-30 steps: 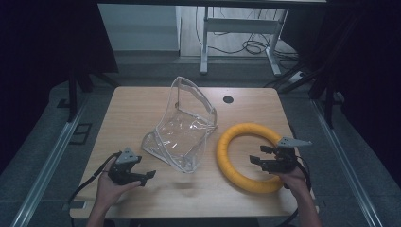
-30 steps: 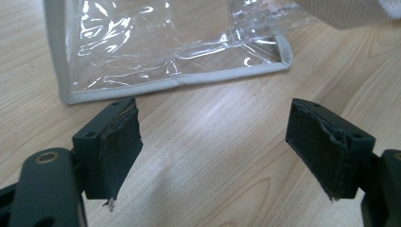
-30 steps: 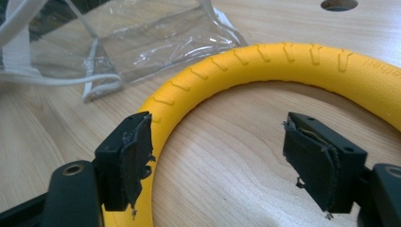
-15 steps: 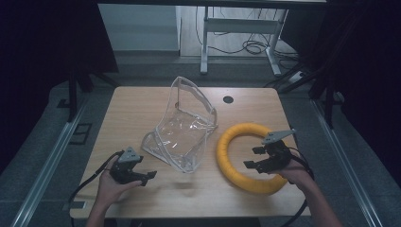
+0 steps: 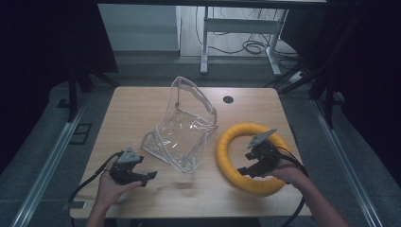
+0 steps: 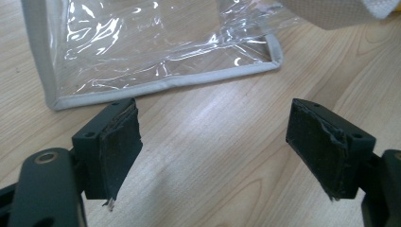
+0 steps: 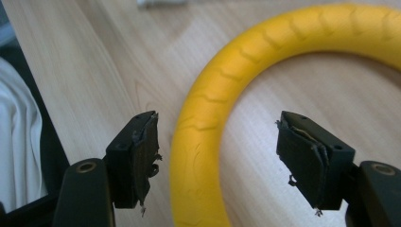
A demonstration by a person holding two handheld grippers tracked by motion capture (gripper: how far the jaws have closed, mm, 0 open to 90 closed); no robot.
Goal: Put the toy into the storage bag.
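Right gripper view: right gripper (image 7: pixel 215 158) jaws spread, straddling yellow ring (image 7: pixel 246 71); left gripper (image 6: pixel 213 142) spread before clear bag (image 6: pixel 156 42)

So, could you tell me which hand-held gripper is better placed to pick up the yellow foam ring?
The right hand-held gripper: its open jaws already straddle the rim of the yellow foam ring. The left hand-held gripper is open over bare table beside the clear plastic pouch.

Yellow ring (image 7: pixel 208 142) cut off below.
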